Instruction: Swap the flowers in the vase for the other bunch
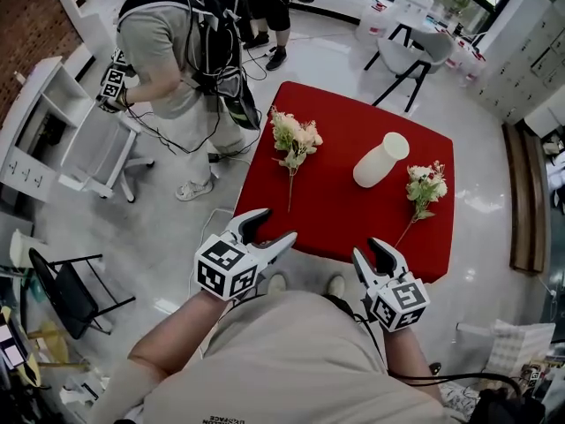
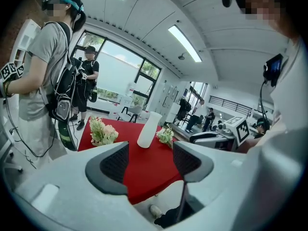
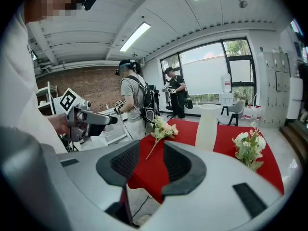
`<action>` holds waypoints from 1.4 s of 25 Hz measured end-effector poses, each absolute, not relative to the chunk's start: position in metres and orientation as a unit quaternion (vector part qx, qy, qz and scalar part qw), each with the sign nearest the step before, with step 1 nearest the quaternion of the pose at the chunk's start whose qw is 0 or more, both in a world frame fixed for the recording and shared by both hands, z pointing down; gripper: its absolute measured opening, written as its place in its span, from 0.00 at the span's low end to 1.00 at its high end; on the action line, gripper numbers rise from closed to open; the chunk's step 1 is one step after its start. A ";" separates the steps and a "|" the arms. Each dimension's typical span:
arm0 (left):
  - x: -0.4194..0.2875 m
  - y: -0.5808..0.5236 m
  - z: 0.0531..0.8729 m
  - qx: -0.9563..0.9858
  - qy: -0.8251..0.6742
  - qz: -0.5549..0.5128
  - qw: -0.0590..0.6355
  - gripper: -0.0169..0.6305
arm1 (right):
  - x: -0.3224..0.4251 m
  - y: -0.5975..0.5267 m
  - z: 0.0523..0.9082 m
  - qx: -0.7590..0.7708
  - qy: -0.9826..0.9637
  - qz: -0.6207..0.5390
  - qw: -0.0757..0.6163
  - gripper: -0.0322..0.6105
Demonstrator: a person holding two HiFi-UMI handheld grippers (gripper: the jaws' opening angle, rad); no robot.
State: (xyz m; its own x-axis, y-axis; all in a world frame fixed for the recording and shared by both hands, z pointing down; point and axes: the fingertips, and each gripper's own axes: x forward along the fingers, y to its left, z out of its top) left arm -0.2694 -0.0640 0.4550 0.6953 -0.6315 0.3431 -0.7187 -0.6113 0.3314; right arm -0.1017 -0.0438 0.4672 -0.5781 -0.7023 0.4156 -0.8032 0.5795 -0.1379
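Observation:
A white vase stands upright on the red table with no flowers showing in its mouth. A pink-and-cream bunch lies to its left, a smaller white-and-green bunch to its right. My left gripper hovers open just off the table's near edge, nothing between its jaws. My right gripper is open too, near the front right edge. The left gripper view shows the vase beyond the open jaws; the right gripper view shows it between both bunches.
A person with a backpack stands beside the table's far left corner, holding another gripper. White chairs stand behind the table, white shelving at left, a black folding chair near left, a wooden bench at right.

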 end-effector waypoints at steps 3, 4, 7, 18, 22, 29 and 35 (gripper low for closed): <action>-0.267 -0.063 0.456 0.894 -0.373 0.090 0.230 0.47 | -0.102 -0.046 0.472 0.430 -0.875 0.161 0.158 0.30; -0.265 -0.063 0.457 0.895 -0.372 0.089 0.232 0.47 | -0.101 -0.047 0.473 0.429 -0.875 0.161 0.158 0.30; -0.256 -0.061 0.458 0.897 -0.366 0.091 0.232 0.47 | -0.092 -0.048 0.475 0.432 -0.873 0.164 0.158 0.30; -0.182 -0.060 0.457 0.909 -0.334 0.089 0.232 0.47 | 0.046 -0.093 0.509 0.510 -0.819 0.208 0.161 0.30; -0.152 -0.063 0.456 0.909 -0.332 0.091 0.235 0.47 | 0.110 -0.128 0.531 0.538 -0.790 0.248 0.158 0.30; -0.094 -0.071 0.449 0.903 -0.344 0.100 0.237 0.47 | 0.199 -0.193 0.573 0.555 -0.750 0.335 0.132 0.37; -0.072 -0.076 0.446 0.892 -0.373 0.110 0.229 0.47 | 0.230 -0.231 0.597 0.551 -0.732 0.385 0.114 0.42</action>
State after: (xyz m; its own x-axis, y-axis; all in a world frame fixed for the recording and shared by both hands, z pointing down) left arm -0.0725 -0.0758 0.4461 0.6974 -0.6155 0.3671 -0.7162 -0.6166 0.3268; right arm 0.2296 -0.2313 0.5974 -0.3679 -0.7188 0.5899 -0.8936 0.0978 -0.4382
